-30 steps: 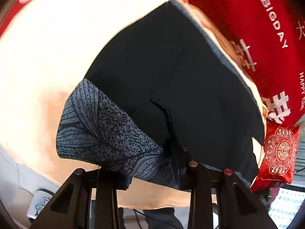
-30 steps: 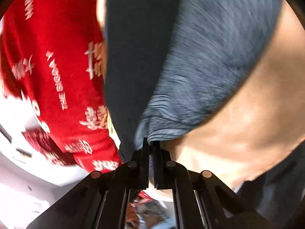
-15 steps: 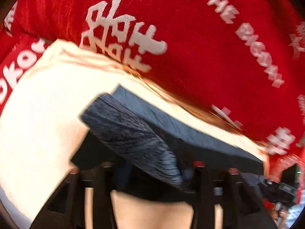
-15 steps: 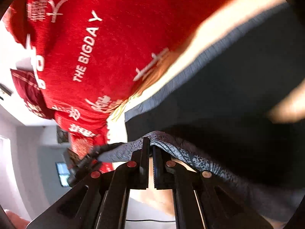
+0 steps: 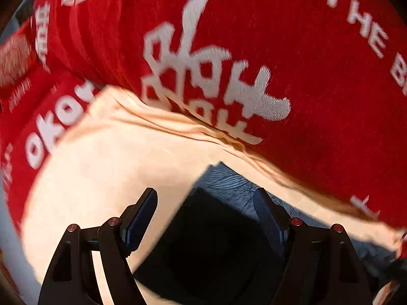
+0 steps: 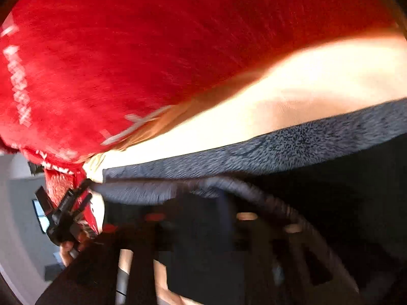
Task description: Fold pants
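The dark pants (image 5: pixel 216 223) with a blue-grey leaf-print side lie folded on a cream sheet (image 5: pixel 106 167). My left gripper (image 5: pixel 206 216) is open just above their near corner, its fingers (image 5: pixel 142 213) spread and empty. In the right wrist view the pants (image 6: pixel 279 150) lie along the sheet (image 6: pixel 305 81), and their printed hem drapes over my right gripper (image 6: pixel 203 216). That gripper is blurred and dark, so I cannot tell how its jaws stand. The other gripper (image 6: pixel 63 216) shows at the far left of that view.
A red blanket (image 5: pixel 279 50) with white lettering lies bunched just beyond the sheet, and it also shows in the right wrist view (image 6: pixel 127 50). A grey wall (image 6: pixel 17 203) shows past the bed's end.
Both grippers carried the printed edge over the dark pants toward the red blanket. My left gripper has opened and let go of the cloth. The right view has become blurred.
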Available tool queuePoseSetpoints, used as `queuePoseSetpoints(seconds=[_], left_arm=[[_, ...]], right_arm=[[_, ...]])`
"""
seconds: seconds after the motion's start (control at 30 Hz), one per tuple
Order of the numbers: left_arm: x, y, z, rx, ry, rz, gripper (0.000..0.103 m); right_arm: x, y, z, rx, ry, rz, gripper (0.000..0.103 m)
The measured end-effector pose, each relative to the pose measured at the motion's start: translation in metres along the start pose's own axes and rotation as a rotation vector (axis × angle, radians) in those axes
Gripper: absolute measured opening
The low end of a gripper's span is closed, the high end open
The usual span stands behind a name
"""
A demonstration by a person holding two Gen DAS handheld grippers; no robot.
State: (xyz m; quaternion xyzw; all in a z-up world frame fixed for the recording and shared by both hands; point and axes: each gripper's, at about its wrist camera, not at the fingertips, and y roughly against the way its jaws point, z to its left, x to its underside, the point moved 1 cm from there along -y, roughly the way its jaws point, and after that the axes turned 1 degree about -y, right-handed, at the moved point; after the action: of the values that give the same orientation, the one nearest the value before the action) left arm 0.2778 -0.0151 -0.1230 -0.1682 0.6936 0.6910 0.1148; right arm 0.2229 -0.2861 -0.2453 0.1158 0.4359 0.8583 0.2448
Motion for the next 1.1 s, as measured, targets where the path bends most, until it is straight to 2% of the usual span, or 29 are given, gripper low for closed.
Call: queuePoseSetpoints(seconds=[0.1, 0.17, 0.3, 0.33, 0.37, 0.4, 0.5, 0.57, 0.63, 0.7, 0.83, 1.0, 1.1], left_arm=[[0.014, -0.009, -0.007, 0.002, -0.091, 0.049, 0.079], [0.031, -0.03, -0.029, -0.014, -0.123, 0.092, 0.079], [0.05, -0.071, -0.052, -0.067, -0.184, 0.118, 0.079], [0.051, -0.077, -0.055, -0.085, -0.189, 0.091, 0.082], [0.051, -0.079, -0.054, -0.111, -0.182, 0.077, 0.093], [0.05, -0.081, -0.05, -0.124, -0.159, 0.081, 0.098], [0.05, -0.075, -0.04, -0.099, -0.086, 0.131, 0.098], [0.053, -0.057, -0.042, -0.127, -0.12, 0.125, 0.098], [0.057, -0.037, -0.045, -0.106, -0.166, 0.107, 0.098], [0.069, -0.015, -0.056, -0.069, -0.225, 0.11, 0.098], [0.095, 0.009, -0.081, 0.02, -0.321, 0.162, 0.098], [0.131, 0.033, -0.134, 0.149, -0.398, 0.215, 0.098], [0.153, 0.047, -0.171, 0.233, -0.466, 0.235, 0.098]], right_arm=[[0.02, 0.015, 0.025, -0.058, 0.082, -0.017, 0.049], [0.032, -0.001, 0.038, -0.088, 0.093, 0.037, 0.045], [0.028, -0.062, 0.056, -0.013, 0.183, 0.101, 0.042], [0.02, -0.076, 0.055, 0.015, 0.191, 0.114, 0.042], [0.016, -0.083, 0.052, 0.035, 0.194, 0.116, 0.042], [0.01, -0.087, 0.049, 0.037, 0.194, 0.111, 0.04], [-0.006, -0.071, 0.043, -0.015, 0.105, 0.053, 0.039], [-0.01, -0.045, 0.035, -0.062, 0.057, -0.009, 0.042], [-0.007, -0.021, 0.03, -0.116, 0.063, -0.027, 0.044], [0.009, 0.001, 0.027, -0.127, 0.086, -0.039, 0.053], [0.057, 0.041, 0.001, -0.061, 0.092, -0.032, 0.054], [0.119, 0.085, -0.046, -0.039, 0.007, -0.06, 0.054], [0.156, 0.106, -0.079, 0.008, -0.076, -0.082, 0.054]])
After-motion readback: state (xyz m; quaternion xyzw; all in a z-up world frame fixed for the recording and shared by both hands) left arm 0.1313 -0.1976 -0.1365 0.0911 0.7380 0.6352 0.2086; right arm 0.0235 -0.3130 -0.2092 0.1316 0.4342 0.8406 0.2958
